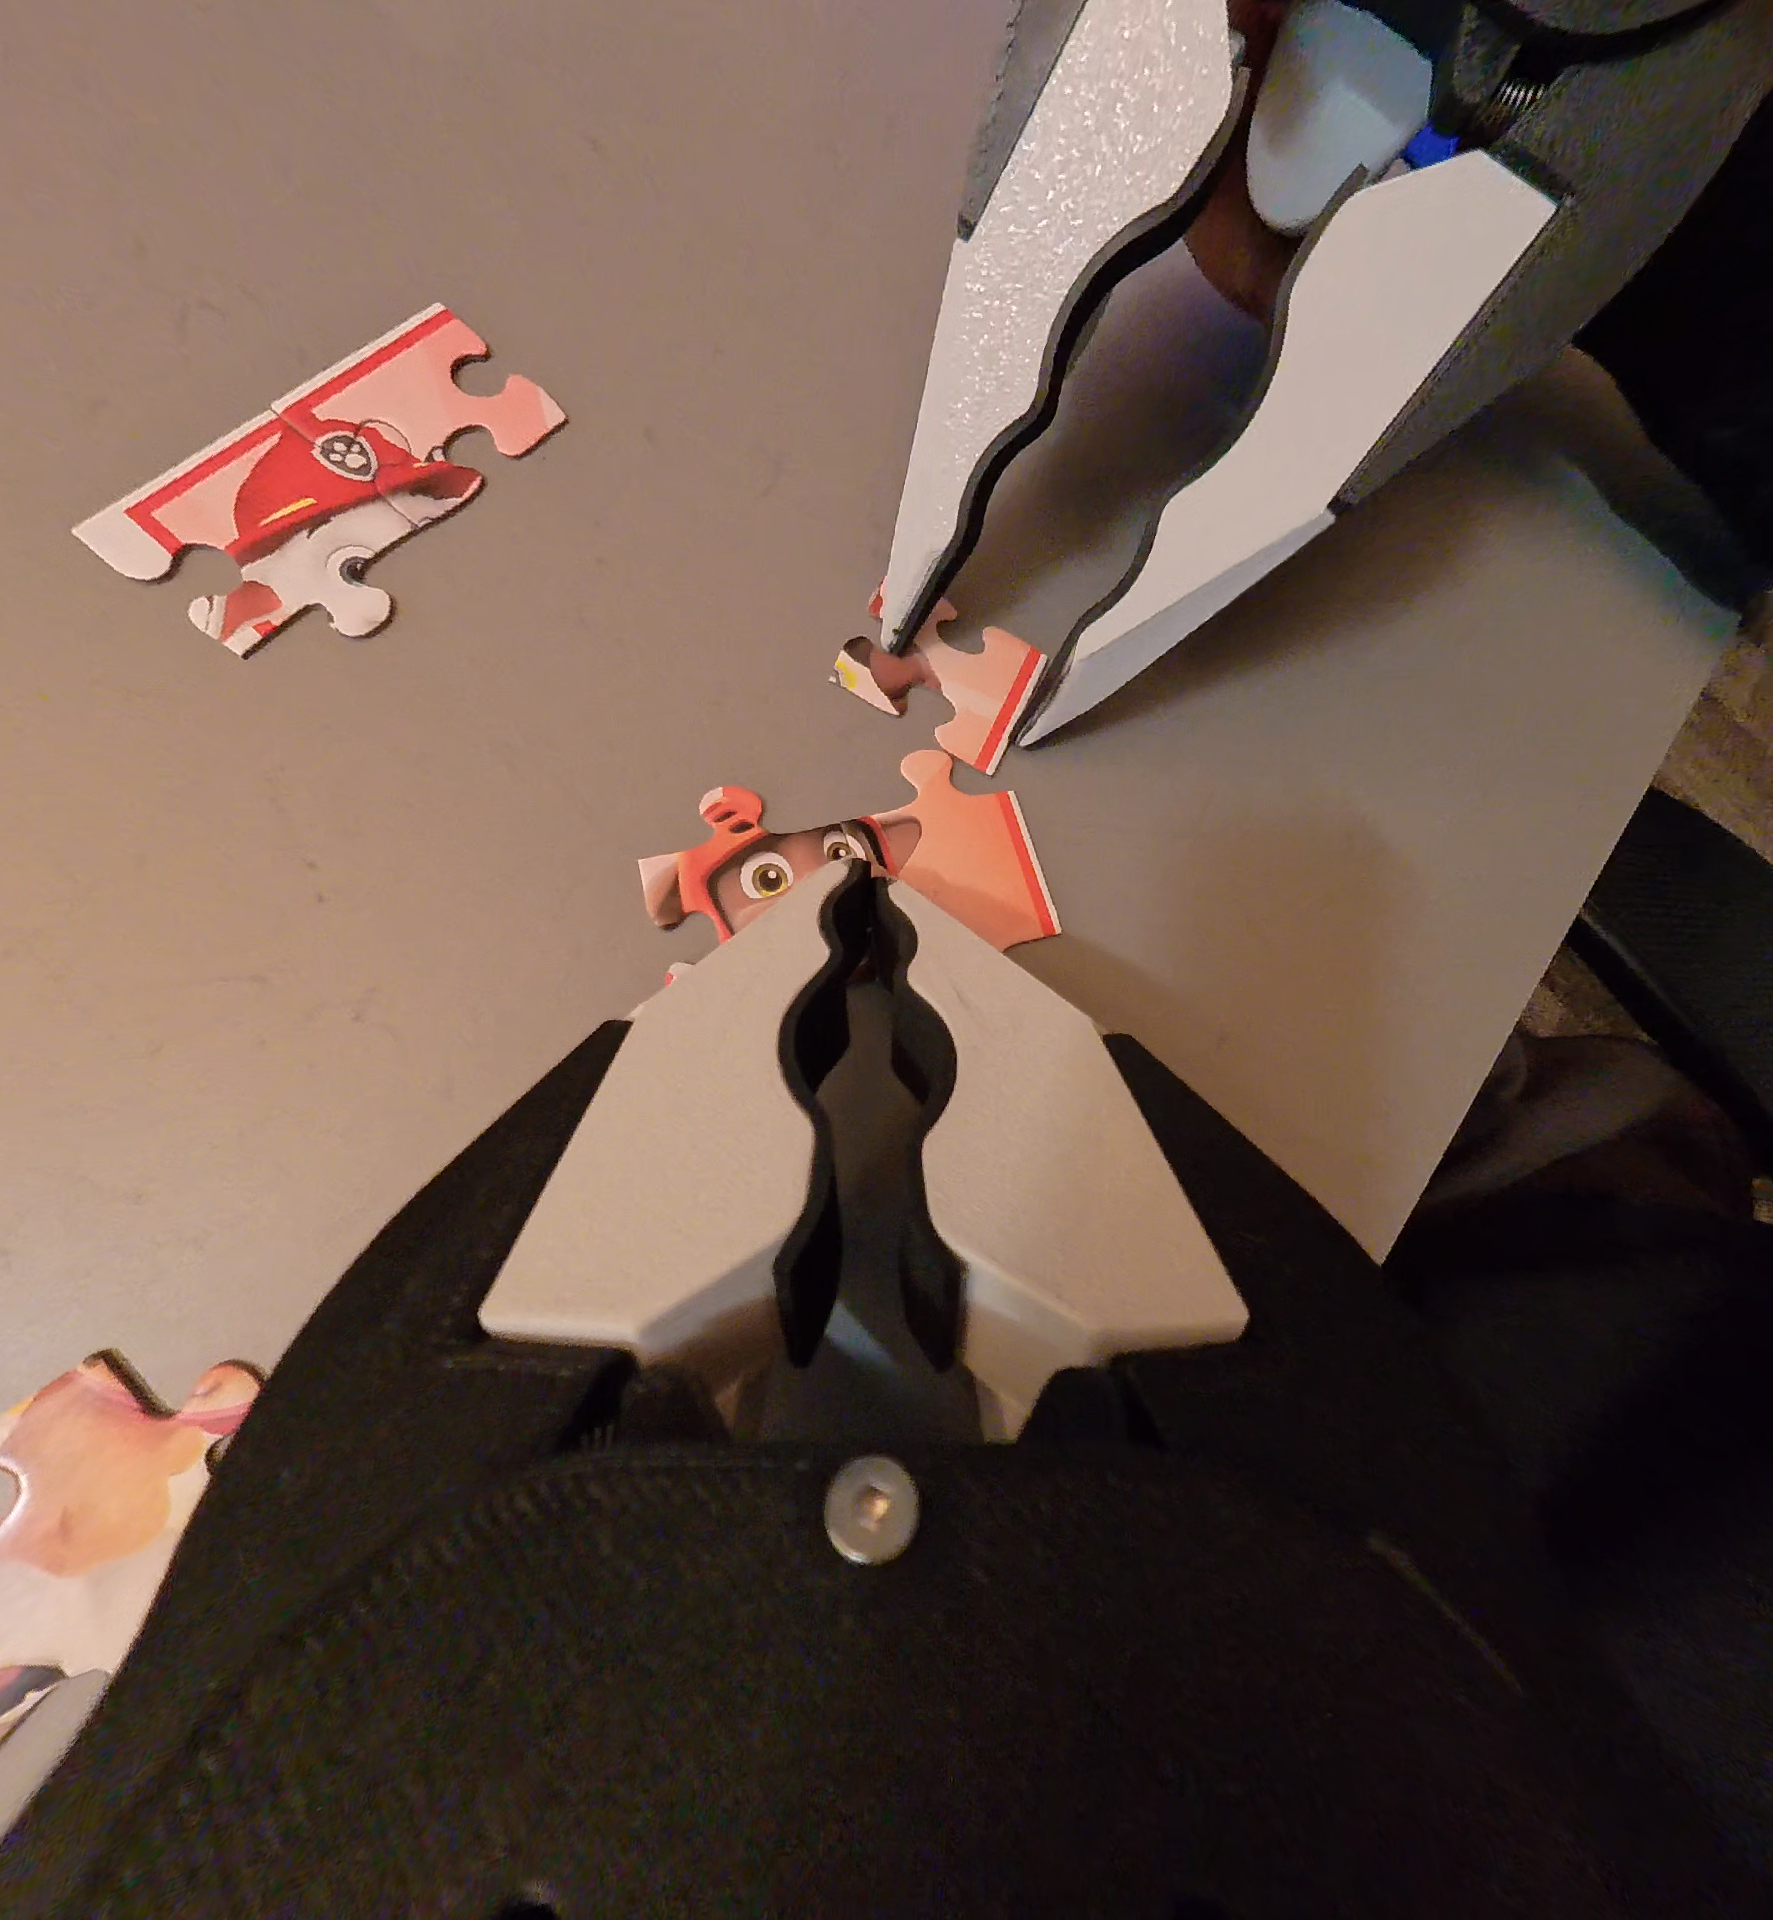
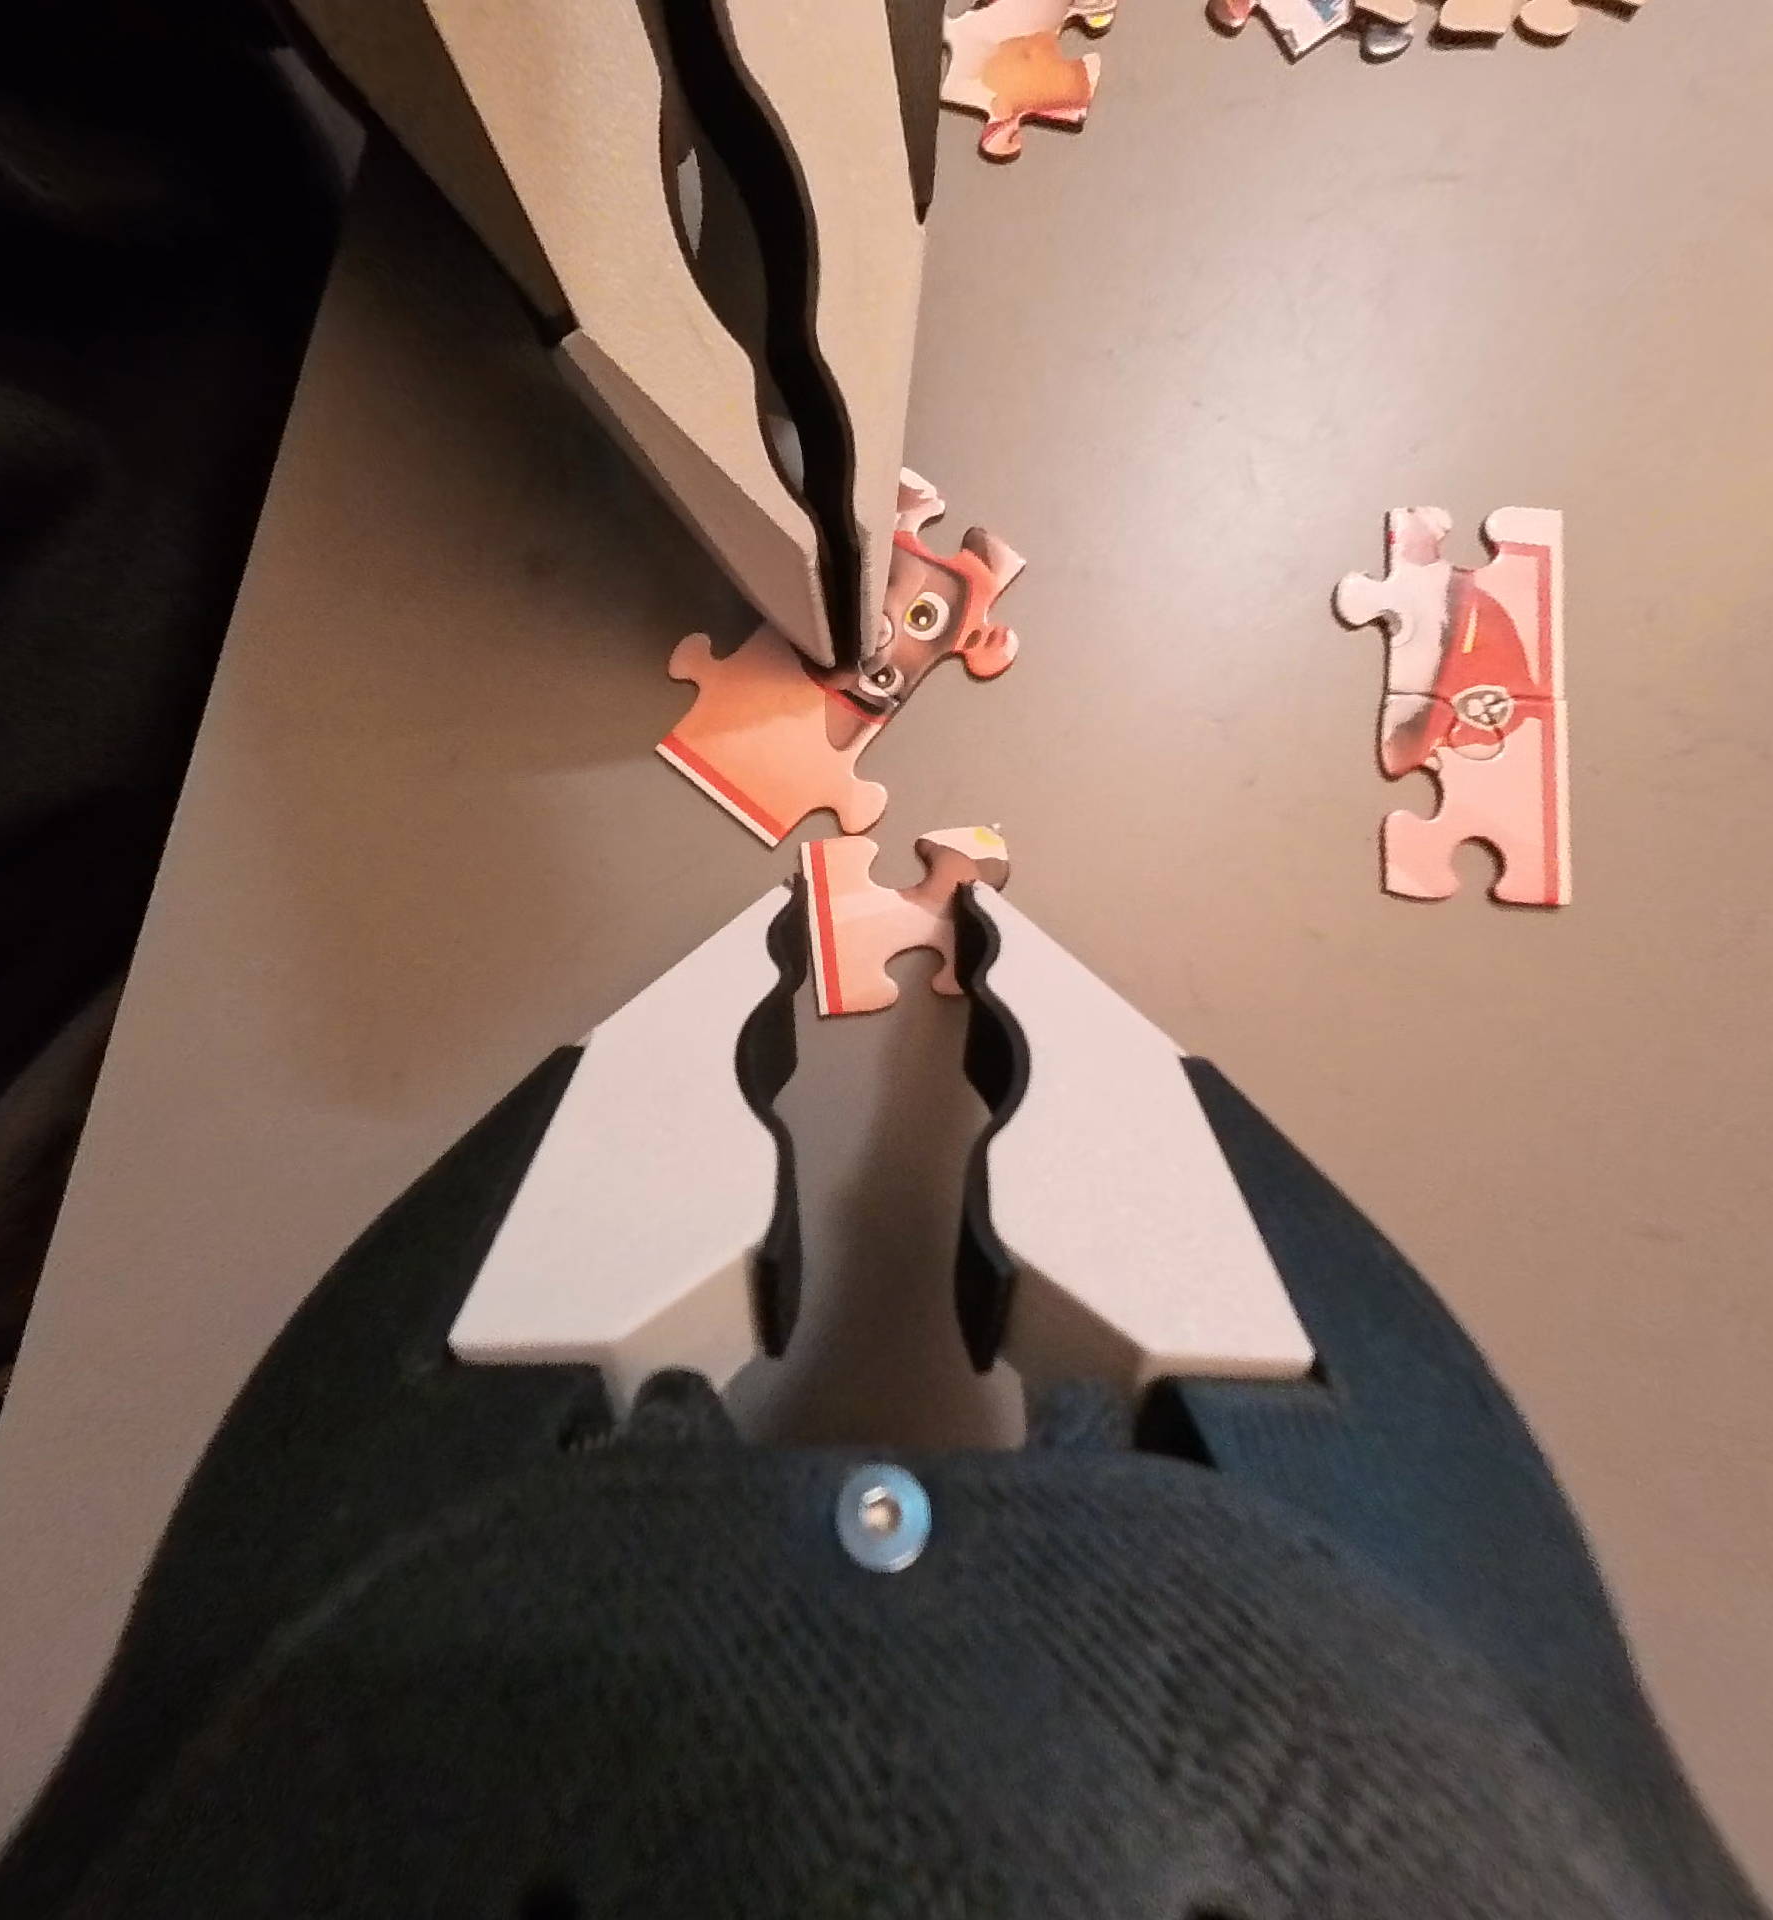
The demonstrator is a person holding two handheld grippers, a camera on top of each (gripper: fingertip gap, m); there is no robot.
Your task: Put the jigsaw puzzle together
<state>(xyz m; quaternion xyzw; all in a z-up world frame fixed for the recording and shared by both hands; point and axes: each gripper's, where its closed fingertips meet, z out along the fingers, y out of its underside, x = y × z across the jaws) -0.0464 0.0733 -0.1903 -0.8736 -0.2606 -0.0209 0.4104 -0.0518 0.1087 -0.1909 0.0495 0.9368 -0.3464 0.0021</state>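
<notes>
My left gripper (image 1: 861,878) is shut, and its tips press down on two joined puzzle pieces (image 1: 965,852) that show a cartoon dog's eyes and a pink field with a red stripe. The right wrist view shows the same gripper (image 2: 846,649) on that pair (image 2: 778,727). My right gripper (image 2: 877,896) is closed on a small loose puzzle piece (image 2: 861,935) lying flat on the grey table (image 2: 1173,416). One pad sits at its red-striped edge and the other at its opposite side. The left wrist view shows this gripper (image 1: 965,686) and the piece (image 1: 986,675) just beyond the joined pair.
Another joined pair with a red helmet (image 1: 321,478) lies apart to the side and also shows in the right wrist view (image 2: 1474,707). More pieces lie at the left wrist view's lower left (image 1: 61,1538) and the right wrist view's top (image 2: 1027,83). The table's edge (image 1: 1547,987) runs close by. The tips of one gripper are about 5 cm away from the tips of the other.
</notes>
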